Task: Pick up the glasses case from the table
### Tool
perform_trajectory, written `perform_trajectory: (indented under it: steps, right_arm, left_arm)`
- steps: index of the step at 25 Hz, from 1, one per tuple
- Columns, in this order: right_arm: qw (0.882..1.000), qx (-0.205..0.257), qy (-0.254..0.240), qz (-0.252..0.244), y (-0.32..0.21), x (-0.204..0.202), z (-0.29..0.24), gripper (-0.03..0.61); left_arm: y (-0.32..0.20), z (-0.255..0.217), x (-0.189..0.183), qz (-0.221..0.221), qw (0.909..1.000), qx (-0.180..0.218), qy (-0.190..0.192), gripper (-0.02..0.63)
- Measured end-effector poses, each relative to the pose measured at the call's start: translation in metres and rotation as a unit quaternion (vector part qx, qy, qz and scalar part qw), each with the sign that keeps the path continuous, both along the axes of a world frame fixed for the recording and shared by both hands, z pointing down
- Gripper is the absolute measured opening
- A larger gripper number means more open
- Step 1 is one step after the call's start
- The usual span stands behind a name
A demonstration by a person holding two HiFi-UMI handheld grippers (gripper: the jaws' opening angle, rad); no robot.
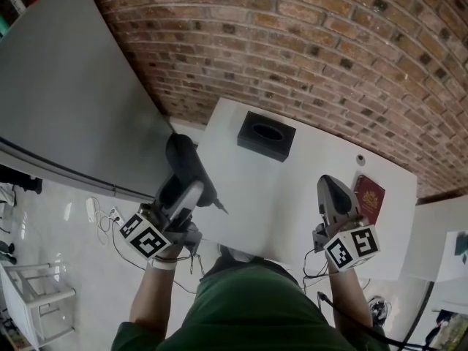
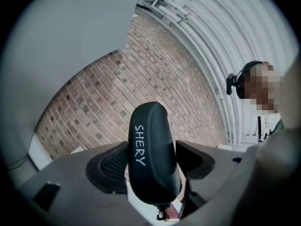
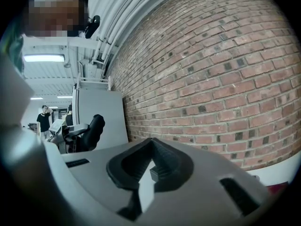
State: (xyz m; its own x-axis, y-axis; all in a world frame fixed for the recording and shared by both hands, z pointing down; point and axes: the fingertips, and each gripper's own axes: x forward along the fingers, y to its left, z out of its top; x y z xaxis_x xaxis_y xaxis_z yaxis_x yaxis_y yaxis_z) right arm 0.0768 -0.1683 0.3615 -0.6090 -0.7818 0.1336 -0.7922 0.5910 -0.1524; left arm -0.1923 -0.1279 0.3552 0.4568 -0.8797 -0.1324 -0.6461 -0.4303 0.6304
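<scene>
A dark grey glasses case (image 2: 153, 154) with white lettering stands between the jaws of my left gripper (image 2: 153, 166), which is shut on it. In the head view the glasses case (image 1: 187, 165) is held up at the left edge of the white table (image 1: 292, 196), with my left gripper (image 1: 179, 196) below it. My right gripper (image 1: 330, 194) hovers over the table's right part with its jaws closed and nothing between them. In the right gripper view my right gripper (image 3: 149, 173) points at the brick wall, and the glasses case (image 3: 92, 131) shows far to the left.
A black box (image 1: 266, 136) with an oval opening sits at the table's far side. A dark red booklet (image 1: 369, 198) lies beside the right gripper. A brick wall (image 1: 307, 57) runs behind the table and a grey panel (image 1: 66, 101) stands at left. People stand far off.
</scene>
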Motion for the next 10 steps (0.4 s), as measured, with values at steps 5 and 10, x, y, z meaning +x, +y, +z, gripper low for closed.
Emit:
perform_trajectory:
  steps: [5, 10]
  right_arm:
    - [1.0, -0.001, 0.001, 0.0, -0.0008, 0.0008, 0.0009, -0.002]
    - [1.0, 0.002, 0.004, -0.001, -0.0018, -0.0006, 0.0019, -0.002]
  left_arm:
    - [-0.0006, 0.0005, -0.0003, -0.002, 1.0, 0.0, -0.001, 0.308]
    - [-0.0018, 0.0031, -0.002, -0.002, 1.0, -0.003, -0.003, 0.308]
